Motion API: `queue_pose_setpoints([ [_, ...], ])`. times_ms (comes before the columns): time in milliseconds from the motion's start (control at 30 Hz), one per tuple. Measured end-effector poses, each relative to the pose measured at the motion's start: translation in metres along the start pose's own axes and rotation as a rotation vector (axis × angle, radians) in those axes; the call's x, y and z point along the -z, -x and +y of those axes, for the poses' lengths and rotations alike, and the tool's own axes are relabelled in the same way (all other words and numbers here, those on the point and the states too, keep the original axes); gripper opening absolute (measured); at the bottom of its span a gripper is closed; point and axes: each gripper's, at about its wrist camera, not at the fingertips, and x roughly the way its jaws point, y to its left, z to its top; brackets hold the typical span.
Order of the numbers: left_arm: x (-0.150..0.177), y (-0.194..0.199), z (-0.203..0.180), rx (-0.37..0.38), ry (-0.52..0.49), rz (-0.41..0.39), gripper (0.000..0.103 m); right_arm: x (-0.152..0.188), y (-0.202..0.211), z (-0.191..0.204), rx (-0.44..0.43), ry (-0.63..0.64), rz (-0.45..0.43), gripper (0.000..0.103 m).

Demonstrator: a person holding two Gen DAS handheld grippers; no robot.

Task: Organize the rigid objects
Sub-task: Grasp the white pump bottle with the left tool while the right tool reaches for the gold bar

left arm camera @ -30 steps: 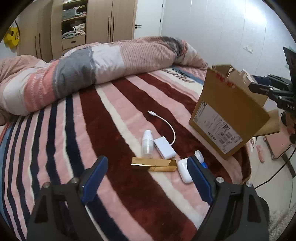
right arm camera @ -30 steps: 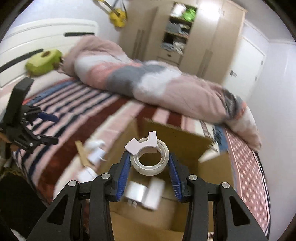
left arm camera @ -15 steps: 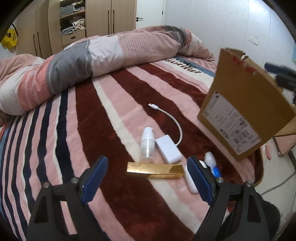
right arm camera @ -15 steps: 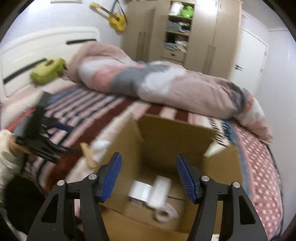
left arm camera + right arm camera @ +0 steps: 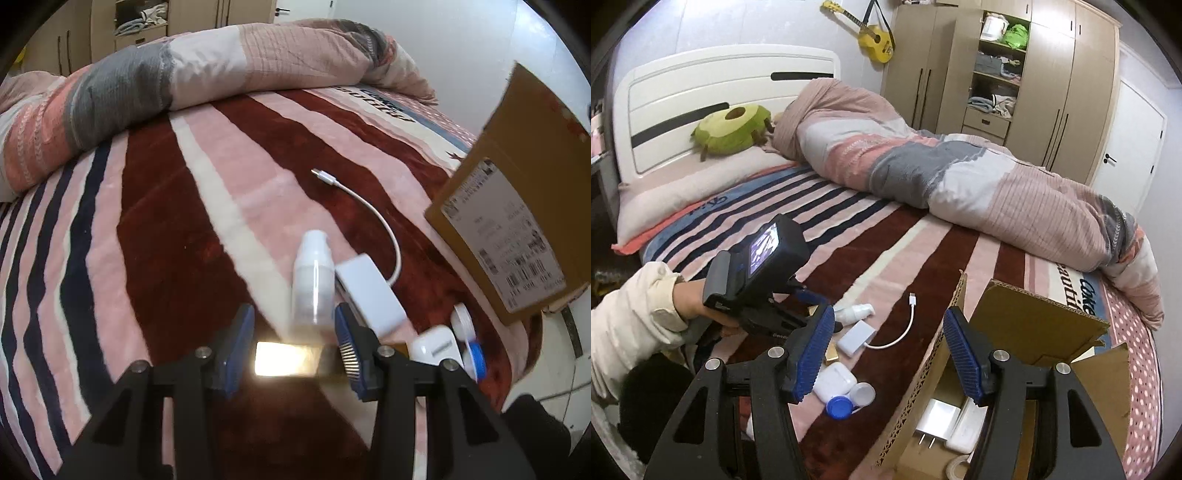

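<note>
The shiny gold bar (image 5: 284, 363) is framed by the open left gripper (image 5: 295, 343), the right gripper (image 5: 890, 354) is held open and empty, and the white bottle (image 5: 313, 280) could be knocked.

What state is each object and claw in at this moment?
Left claw: open, straddling the gold bar, not clamped.
Right claw: open, empty, above the box edge.
Gold bar: flat on the blanket.
Pump bottle: lying on its side.
White adapter: flat, cable loose.
Earbud case: shut.
Contact lens case: caps on.
Cardboard box: open, flaps up, charger and tape inside.
Wardrobe: middle section open.
</note>
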Motion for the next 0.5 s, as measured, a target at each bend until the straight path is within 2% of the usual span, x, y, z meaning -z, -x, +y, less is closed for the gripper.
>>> queue_pose_setpoints([
  [67, -0.006, -0.009, -0.005, -0.024, -0.024, 0.009, 0.044, 0.001, -0.001, -0.001, 0.001, -0.001, 0.001, 0.058],
  [133, -0.011, -0.018, -0.010, -0.051, -0.048, 0.018, 0.040, 0.000, -0.002, -0.001, 0.000, -0.001, 0.002, 0.058],
  [167, -0.013, -0.020, -0.011, -0.055, -0.054, 0.016, 0.029, -0.001, -0.002, -0.001, 0.001, 0.001, 0.003, 0.058],
  [200, -0.014, -0.020, -0.013, -0.046, -0.059, 0.009, 0.022, 0.000, -0.002, -0.001, 0.005, 0.002, 0.003, 0.058],
  [367, -0.013, -0.005, -0.010, -0.036, -0.066, -0.028, 0.022, 0.000, -0.005, 0.001, -0.011, -0.005, 0.015, 0.058],
  [500, -0.007, 0.037, 0.006, -0.058, -0.047, -0.085, 0.022, -0.003, -0.011, 0.022, -0.090, 0.038, 0.032, 0.058],
])
